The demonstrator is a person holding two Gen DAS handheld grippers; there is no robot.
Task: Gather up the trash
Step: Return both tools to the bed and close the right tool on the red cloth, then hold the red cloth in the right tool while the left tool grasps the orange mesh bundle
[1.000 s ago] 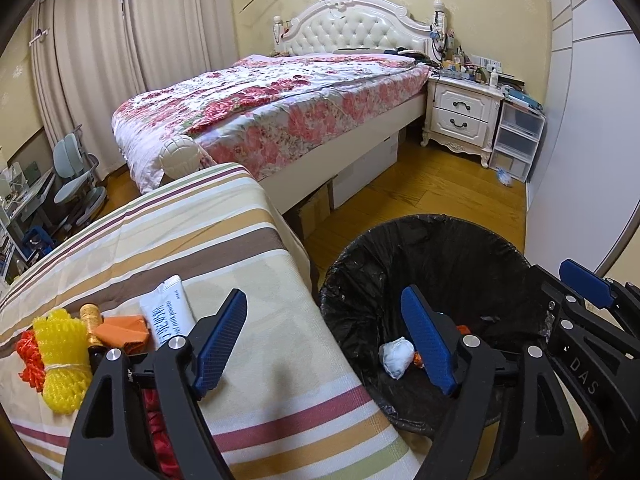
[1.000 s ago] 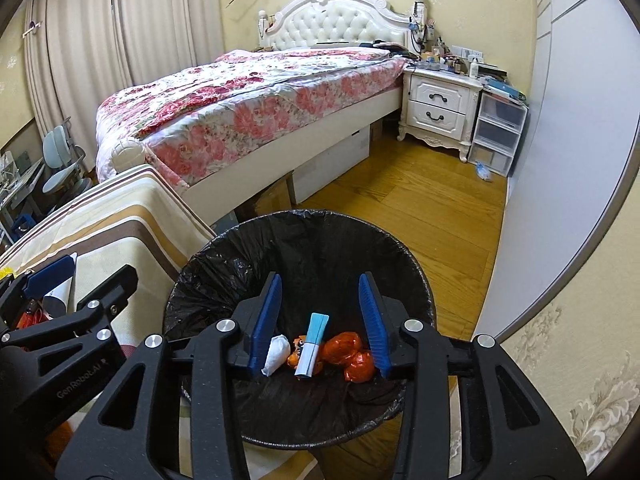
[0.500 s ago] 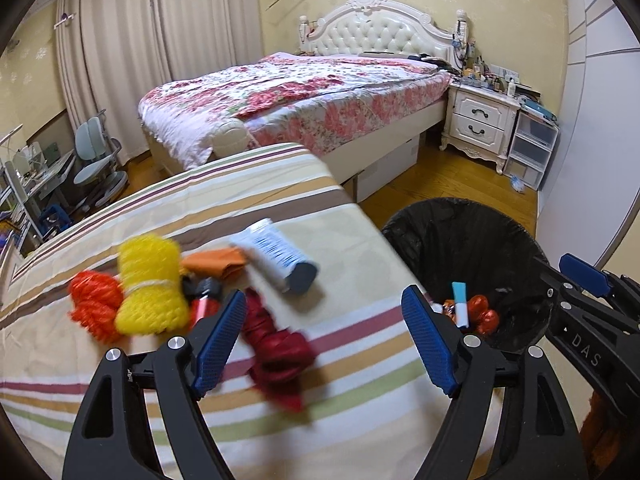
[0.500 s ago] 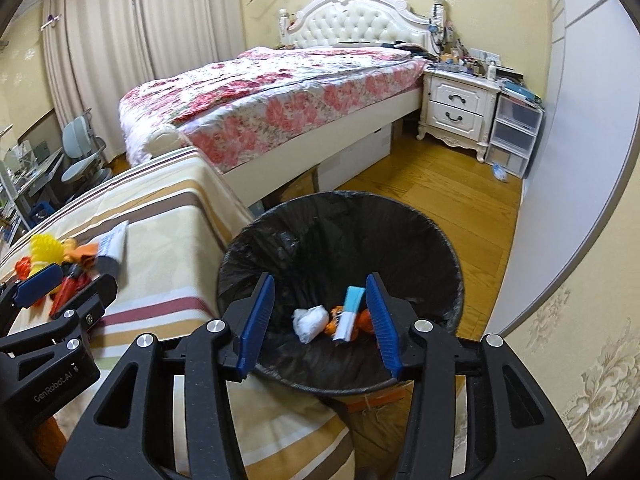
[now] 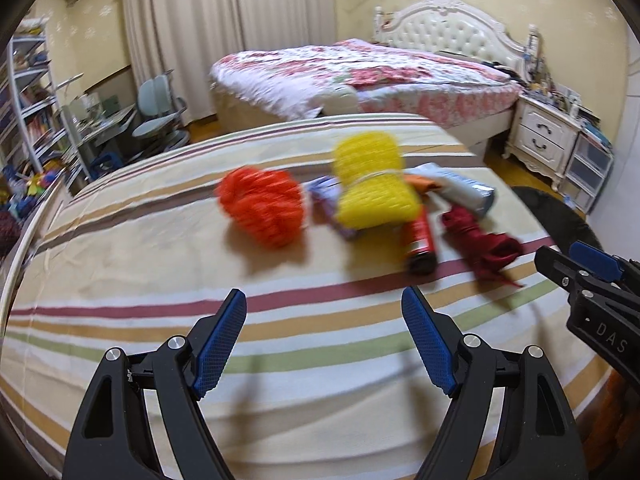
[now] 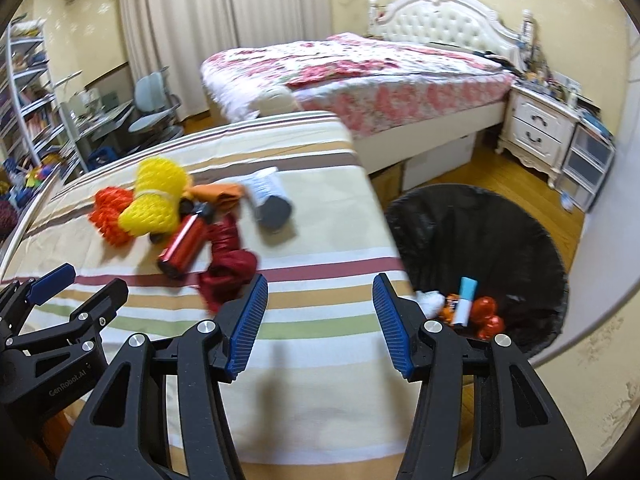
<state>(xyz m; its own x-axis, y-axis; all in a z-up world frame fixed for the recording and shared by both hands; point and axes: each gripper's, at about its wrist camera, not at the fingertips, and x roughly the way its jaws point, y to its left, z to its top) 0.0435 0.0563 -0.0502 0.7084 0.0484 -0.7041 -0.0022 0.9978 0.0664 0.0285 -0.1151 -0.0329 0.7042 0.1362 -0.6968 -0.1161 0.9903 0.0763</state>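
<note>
A pile of trash lies on the striped tablecloth [image 5: 160,280]: an orange net [image 5: 260,210], a yellow net [image 5: 374,182], a red can [image 5: 420,240], a dark red wrapper [image 5: 484,248], a white tube [image 5: 460,188] and an orange wrapper [image 6: 218,194]. My left gripper [image 5: 324,300] hangs open in front of the pile with nothing between its fingers. My right gripper [image 6: 320,286] is over the table's right end, near the dark red wrapper [image 6: 230,264]; its jaws are opening and hold nothing. The black-lined bin [image 6: 480,232] stands right of the table and holds a white wad [image 6: 430,302], a blue-white tube [image 6: 466,300] and red scraps [image 6: 486,314].
A bed with a floral cover [image 6: 360,68] stands behind the table, with a white nightstand [image 6: 536,128] and plastic drawers [image 6: 588,164] to its right. A desk chair [image 5: 158,108] and shelves [image 5: 28,112] are at the left. Wooden floor [image 6: 480,168] surrounds the bin.
Both grippers have swung left, from over the bin to over the striped table and the trash pile. The right gripper's jaws have widened. The left gripper has stayed open.
</note>
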